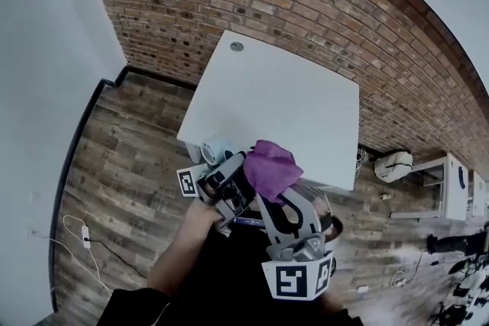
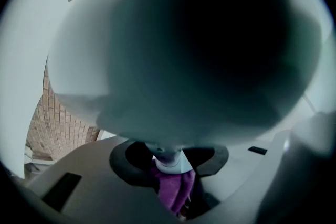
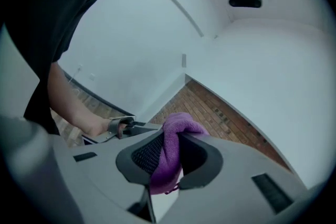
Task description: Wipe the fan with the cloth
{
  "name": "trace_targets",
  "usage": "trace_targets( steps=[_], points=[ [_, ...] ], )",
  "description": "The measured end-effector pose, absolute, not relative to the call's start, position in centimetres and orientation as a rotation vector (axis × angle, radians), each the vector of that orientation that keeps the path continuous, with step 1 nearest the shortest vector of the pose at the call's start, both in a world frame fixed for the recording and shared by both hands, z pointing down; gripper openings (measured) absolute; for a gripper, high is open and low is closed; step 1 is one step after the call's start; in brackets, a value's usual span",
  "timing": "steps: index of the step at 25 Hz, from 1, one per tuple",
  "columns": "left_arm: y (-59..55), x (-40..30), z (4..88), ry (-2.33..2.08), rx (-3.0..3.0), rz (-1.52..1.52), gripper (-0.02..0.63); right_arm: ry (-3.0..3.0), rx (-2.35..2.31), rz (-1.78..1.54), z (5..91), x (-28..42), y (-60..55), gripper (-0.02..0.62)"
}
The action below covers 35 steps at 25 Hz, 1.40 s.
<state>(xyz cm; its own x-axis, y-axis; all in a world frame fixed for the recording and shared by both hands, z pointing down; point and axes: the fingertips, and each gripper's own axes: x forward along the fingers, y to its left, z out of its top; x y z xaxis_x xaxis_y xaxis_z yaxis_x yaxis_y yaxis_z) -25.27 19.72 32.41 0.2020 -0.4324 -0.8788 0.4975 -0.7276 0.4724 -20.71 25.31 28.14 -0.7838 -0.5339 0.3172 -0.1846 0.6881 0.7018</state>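
Observation:
In the head view both grippers are held close to my body, in front of the white table's near edge. My left gripper [image 1: 220, 164] is shut on the stem of a small pale blue fan [image 1: 216, 149]. In the left gripper view the fan's round head [image 2: 189, 44] fills most of the picture, blurred, and its stem [image 2: 169, 157] sits between the jaws. My right gripper [image 1: 272, 188] is shut on a purple cloth [image 1: 271, 166], which bulges out past the jaws [image 3: 170, 157]. The cloth [image 2: 176, 189] lies right beside the fan's stem.
A white table [image 1: 283, 103] stands against a brick wall [image 1: 321, 4] on a wooden floor. A white cable and plug [image 1: 84, 239] lie at the left. A pale bag [image 1: 393, 164] and white shelving [image 1: 458, 195] are at the right.

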Motion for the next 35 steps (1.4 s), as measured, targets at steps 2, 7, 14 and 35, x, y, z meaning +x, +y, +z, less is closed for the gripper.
trace_targets(
  steps=[2,7,14,35],
  points=[
    [19.8,-24.9,32.3,0.069,1.752,-1.609,0.161,-2.362,0.55,-0.965,28.0,-21.2,25.4,0.066],
    [20.1,-24.5,31.7,0.068,1.794,-1.585,0.161,-2.496,0.586,-0.901,26.6,-21.5,24.9,0.065],
    [20.9,-25.3,31.9,-0.009,1.834,-1.593,0.161,-2.638,0.86,-0.539,24.8,-17.5,20.2,0.066],
    [20.0,-26.9,30.0,-0.302,2.234,-1.204,0.16,-2.814,0.991,0.664,36.4,-10.7,14.4,0.066]
  ],
)
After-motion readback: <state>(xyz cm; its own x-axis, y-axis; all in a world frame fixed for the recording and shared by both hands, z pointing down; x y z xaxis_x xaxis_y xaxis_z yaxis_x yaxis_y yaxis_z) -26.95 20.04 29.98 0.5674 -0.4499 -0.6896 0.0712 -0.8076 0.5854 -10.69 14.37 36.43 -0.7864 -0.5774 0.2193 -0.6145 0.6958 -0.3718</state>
